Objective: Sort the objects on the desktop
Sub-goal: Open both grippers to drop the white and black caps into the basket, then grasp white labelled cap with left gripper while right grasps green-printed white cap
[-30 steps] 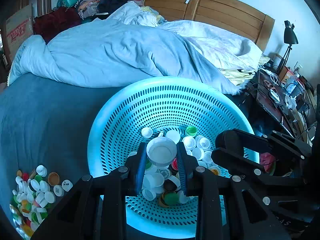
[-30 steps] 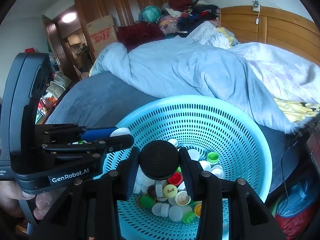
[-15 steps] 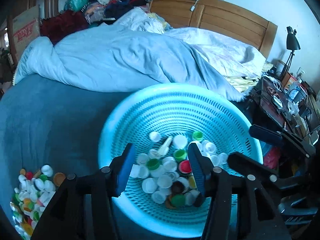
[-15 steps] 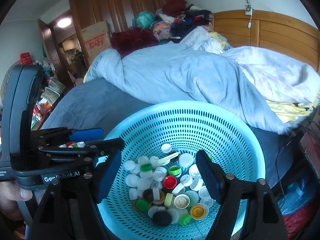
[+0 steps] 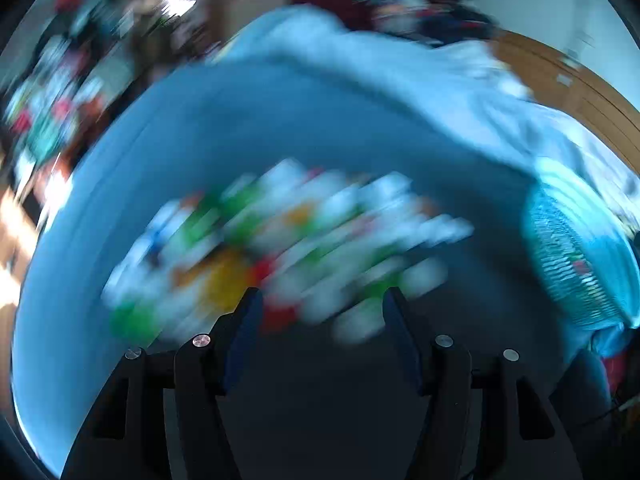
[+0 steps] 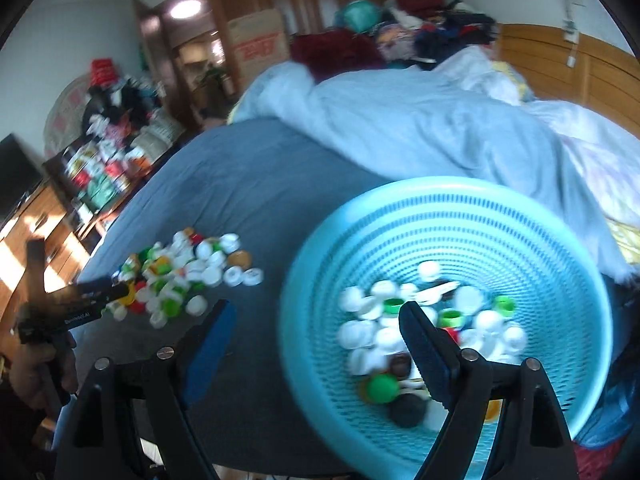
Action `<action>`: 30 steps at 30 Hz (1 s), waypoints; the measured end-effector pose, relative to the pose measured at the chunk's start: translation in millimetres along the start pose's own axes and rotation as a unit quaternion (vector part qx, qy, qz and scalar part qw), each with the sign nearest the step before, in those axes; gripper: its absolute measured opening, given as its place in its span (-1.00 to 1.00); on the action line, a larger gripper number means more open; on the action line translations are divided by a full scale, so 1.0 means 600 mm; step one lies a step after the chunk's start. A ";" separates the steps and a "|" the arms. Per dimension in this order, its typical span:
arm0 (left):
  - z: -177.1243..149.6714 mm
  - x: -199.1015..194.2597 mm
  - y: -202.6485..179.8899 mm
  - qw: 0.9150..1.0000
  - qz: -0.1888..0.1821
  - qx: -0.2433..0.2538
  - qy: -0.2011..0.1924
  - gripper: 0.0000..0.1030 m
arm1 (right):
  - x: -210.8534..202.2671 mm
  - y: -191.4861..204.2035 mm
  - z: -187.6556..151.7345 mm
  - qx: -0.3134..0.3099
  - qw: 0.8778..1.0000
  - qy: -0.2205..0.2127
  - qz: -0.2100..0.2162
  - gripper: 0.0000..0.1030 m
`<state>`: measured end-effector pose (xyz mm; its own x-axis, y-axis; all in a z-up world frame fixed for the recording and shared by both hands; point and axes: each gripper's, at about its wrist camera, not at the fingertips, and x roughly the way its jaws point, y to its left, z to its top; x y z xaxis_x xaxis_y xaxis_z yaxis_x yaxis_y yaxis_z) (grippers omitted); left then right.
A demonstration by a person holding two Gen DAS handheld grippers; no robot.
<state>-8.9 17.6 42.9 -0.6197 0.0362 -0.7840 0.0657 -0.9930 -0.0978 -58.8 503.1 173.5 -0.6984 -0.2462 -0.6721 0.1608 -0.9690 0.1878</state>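
A second ago a white cap was held between the fingers of the left gripper (image 5: 322,300) and a black cap in the right gripper (image 6: 316,316), both above the basket (image 6: 560,240). Both caps have since been let go. The left wrist view, then filled by the basket, is now turned onto the pile of caps (image 5: 280,240) on the blue bedsheet (image 5: 280,128), badly blurred; the basket is seen only at its right edge. The right wrist view has swung left, so that the basket sits right of centre and the pile of caps is seen at the left.

The basket, a round turquoise one with perforated walls, rests on the bedsheet beside a rumpled pale duvet (image 6: 420,132). White, green, red, yellow and dark caps lie on its bottom, a black cap (image 6: 406,410) nearest the camera. The loose pile lies on the sheet well apart from the basket.

The jaws of the left gripper are opening; nothing is gripped, and the blurred pile is seen past their tips. The jaws of the right gripper are wide and opening, with nothing between them; one finger is seen over the basket, the other over bare sheet.
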 end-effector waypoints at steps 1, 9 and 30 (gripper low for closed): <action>-0.018 0.006 0.030 1.000 0.009 -0.018 0.010 0.07 | 0.006 0.015 -0.003 -0.008 1.000 0.006 0.005 0.71; -0.057 0.074 0.096 0.998 -0.008 -0.057 0.012 0.08 | 0.029 0.118 -0.019 -0.058 0.997 0.037 0.021 0.71; -0.051 0.066 0.104 0.985 -0.126 -0.121 -0.007 -0.24 | 0.088 0.224 -0.053 -0.109 0.988 0.096 0.042 0.71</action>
<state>-5.2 -39.5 -12.9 -0.6505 0.2749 -0.7081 0.0916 -0.8970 -0.4324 -52.1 359.1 140.6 -0.5345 -0.3055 -0.7880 0.3740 -0.9216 0.1036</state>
